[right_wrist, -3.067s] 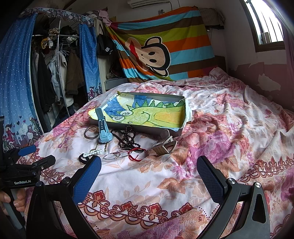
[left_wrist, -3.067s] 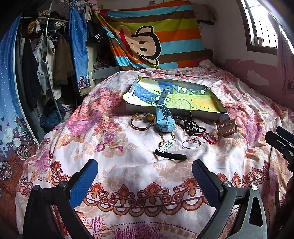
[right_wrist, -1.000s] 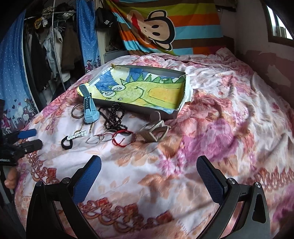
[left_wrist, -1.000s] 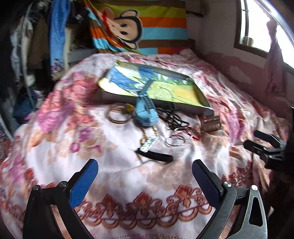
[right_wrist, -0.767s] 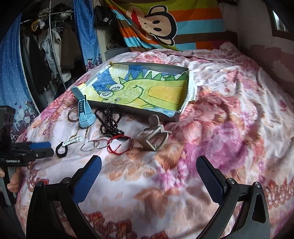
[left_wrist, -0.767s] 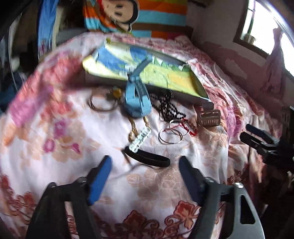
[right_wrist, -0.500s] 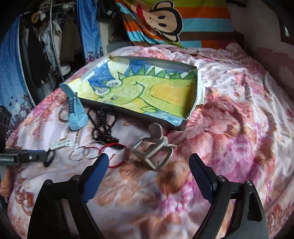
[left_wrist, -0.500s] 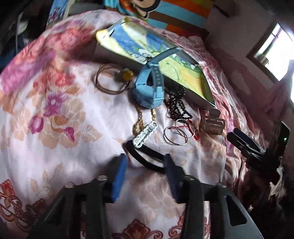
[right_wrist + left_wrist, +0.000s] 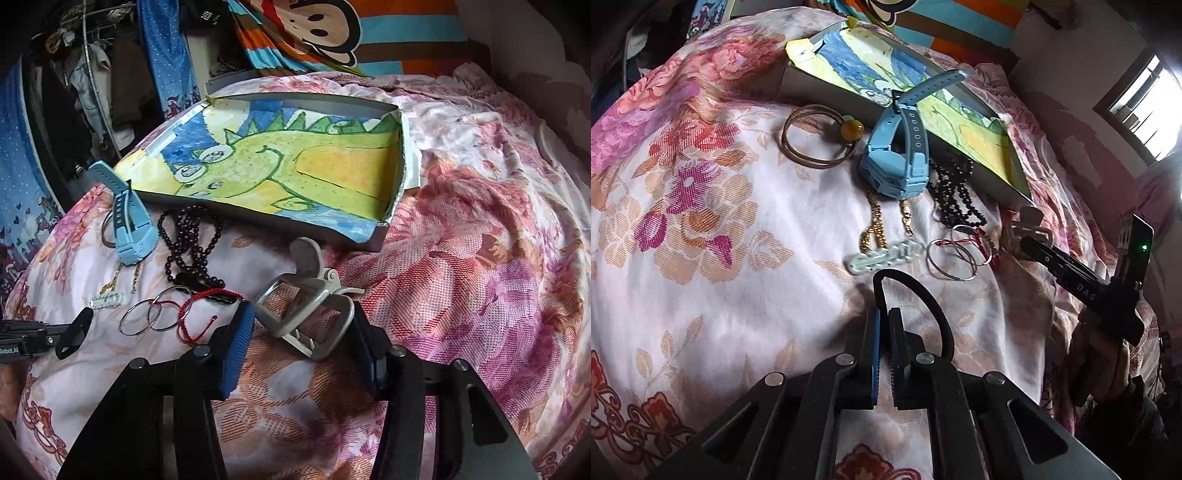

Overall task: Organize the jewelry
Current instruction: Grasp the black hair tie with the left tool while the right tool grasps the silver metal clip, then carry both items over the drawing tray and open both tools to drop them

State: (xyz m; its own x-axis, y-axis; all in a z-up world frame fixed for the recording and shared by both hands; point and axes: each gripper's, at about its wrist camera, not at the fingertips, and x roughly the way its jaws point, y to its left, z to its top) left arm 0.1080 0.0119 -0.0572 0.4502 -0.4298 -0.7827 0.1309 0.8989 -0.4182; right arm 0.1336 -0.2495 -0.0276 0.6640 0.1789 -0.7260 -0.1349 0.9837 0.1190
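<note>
Jewelry lies on a floral bedspread in front of a shallow tray (image 9: pixel 827 86) lined with a dinosaur drawing (image 9: pixel 295 162). My left gripper (image 9: pixel 882 314) is shut on a black band (image 9: pixel 923 291), which loops up out of its jaws. My right gripper (image 9: pixel 301 328) is open, its fingers on both sides of a grey hair claw clip (image 9: pixel 306 306). Nearby lie a blue watch (image 9: pixel 897 162), black bead necklace (image 9: pixel 955 192), gold chain (image 9: pixel 875 229), pale barrette (image 9: pixel 882 256), silver hoops (image 9: pixel 951 258), a red cord bracelet (image 9: pixel 195 314) and a brown hair tie with an amber bead (image 9: pixel 816 136).
A monkey-print striped blanket (image 9: pixel 332 29) hangs behind the bed. A clothes rack (image 9: pixel 92 85) stands at the left. The bedspread (image 9: pixel 480 258) stretches right of the tray. A window (image 9: pixel 1145 107) is at the far right.
Both grippers moved forward and down to the jewelry. My left gripper closed on the black band. My right gripper narrowed around the grey claw clip.
</note>
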